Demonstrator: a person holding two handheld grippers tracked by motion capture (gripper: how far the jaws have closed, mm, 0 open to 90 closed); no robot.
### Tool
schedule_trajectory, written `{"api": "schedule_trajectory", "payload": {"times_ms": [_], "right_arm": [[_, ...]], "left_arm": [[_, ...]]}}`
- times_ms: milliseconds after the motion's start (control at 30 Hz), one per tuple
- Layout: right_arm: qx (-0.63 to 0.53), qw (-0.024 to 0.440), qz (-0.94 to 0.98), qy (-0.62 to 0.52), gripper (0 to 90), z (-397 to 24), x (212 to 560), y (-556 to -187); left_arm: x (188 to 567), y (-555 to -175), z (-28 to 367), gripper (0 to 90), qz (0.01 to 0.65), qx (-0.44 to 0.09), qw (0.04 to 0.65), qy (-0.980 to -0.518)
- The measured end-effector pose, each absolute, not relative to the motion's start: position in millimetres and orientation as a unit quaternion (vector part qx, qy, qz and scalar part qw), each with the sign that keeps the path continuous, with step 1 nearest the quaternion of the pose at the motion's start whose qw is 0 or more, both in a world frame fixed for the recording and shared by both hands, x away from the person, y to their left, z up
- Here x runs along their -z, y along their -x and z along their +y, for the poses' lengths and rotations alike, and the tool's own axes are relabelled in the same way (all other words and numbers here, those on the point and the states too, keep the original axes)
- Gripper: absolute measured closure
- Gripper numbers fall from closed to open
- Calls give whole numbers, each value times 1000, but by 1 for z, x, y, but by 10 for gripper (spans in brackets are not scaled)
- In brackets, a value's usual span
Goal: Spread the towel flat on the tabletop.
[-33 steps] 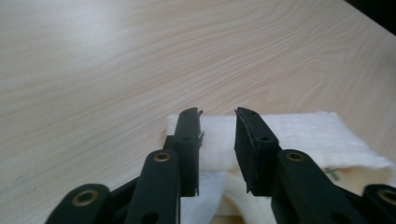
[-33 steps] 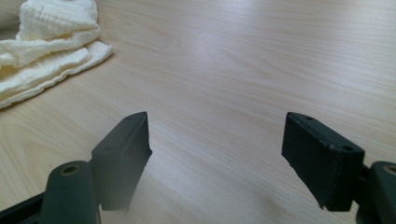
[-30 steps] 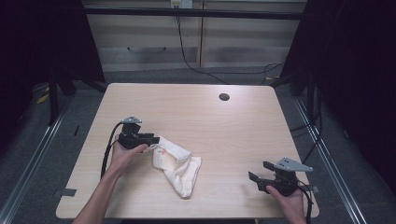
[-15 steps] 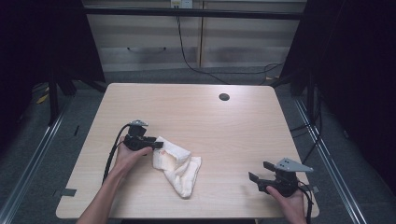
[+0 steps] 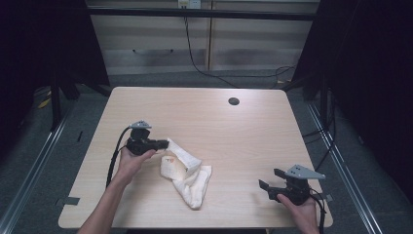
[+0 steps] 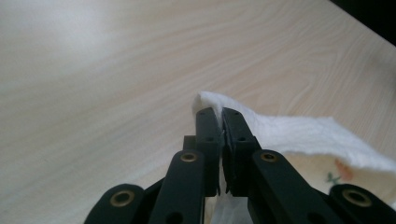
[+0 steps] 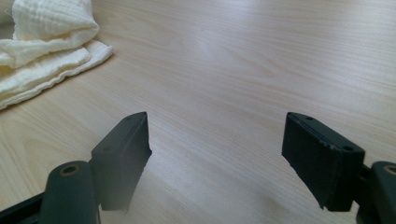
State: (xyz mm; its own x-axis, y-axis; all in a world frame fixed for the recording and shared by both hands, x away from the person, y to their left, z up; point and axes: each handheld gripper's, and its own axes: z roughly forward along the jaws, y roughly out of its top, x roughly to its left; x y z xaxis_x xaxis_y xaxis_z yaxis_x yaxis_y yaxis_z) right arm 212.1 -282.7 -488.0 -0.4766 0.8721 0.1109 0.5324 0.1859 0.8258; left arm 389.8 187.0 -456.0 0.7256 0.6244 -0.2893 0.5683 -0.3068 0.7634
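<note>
On the pale table (image 5: 243,131), my left gripper (image 6: 220,122) pinches the cloth (image 5: 187,173) corner thinly; it may slip. My right gripper (image 7: 215,144) gapes empty.

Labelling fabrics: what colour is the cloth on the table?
Cream-white cloth, waffle-textured; the right gripper view shows it best.

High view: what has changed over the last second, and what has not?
The left tool, shut on a corner of the cream cloth, has drawn back a little toward the person's side of the table, and the cloth's upper end has shifted with it. The right tool has stayed open near the table's right front corner, away from the cloth.
</note>
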Motion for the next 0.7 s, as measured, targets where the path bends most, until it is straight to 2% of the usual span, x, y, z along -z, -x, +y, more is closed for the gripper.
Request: {"api": "schedule_trajectory", "payload": {"times_ms": [333,700], "right_arm": [[-430,196,745,-472,231,-282,488,-212],[-429,197,745,-472,231,-282,488,-212]], "left_arm": [[410,-387,178,865,341,-51,496,-797],[329,-397,157,866,298,-93,547,-777]]}}
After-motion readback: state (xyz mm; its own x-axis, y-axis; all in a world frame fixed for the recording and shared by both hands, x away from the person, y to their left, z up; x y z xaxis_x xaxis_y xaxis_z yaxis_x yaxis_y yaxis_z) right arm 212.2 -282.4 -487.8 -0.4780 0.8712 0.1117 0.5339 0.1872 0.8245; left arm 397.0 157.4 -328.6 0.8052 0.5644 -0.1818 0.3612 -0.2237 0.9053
